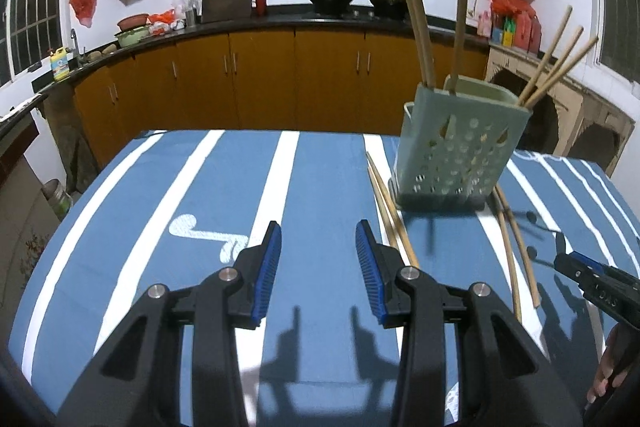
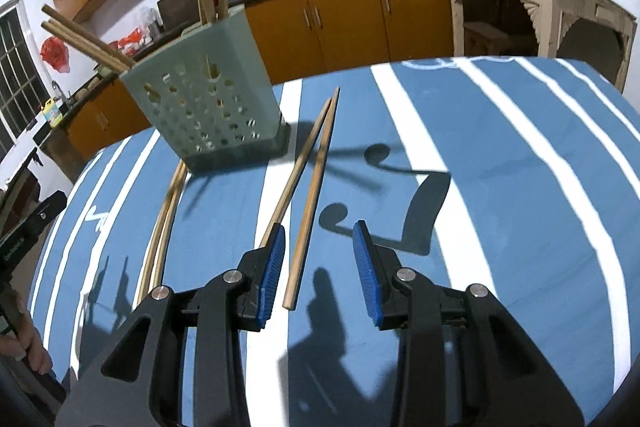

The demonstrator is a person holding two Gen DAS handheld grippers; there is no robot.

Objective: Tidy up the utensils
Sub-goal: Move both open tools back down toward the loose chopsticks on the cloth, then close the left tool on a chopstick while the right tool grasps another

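Observation:
A pale green perforated utensil holder [image 1: 460, 143] [image 2: 208, 107] stands on the blue striped tablecloth [image 1: 224, 195] with several wooden chopsticks upright in it. One loose chopstick pair [image 1: 390, 211] [image 2: 164, 227] lies on the cloth at one side of the holder's base. A second pair [image 1: 516, 255] [image 2: 316, 167] lies at the other side. My left gripper [image 1: 318, 225] is open over bare cloth, just left of the first pair. My right gripper [image 2: 319, 227] is open above the near ends of the second pair. One stick shows between its blue pads and the other runs behind the left pad.
The table's far edge lies just past the holder, with orange kitchen cabinets [image 1: 260, 79] and a dark counter beyond. The right gripper's tip [image 1: 580, 267] shows at the left view's right edge. A hand [image 2: 28, 343] holding the left gripper's handle shows at the right view's left edge.

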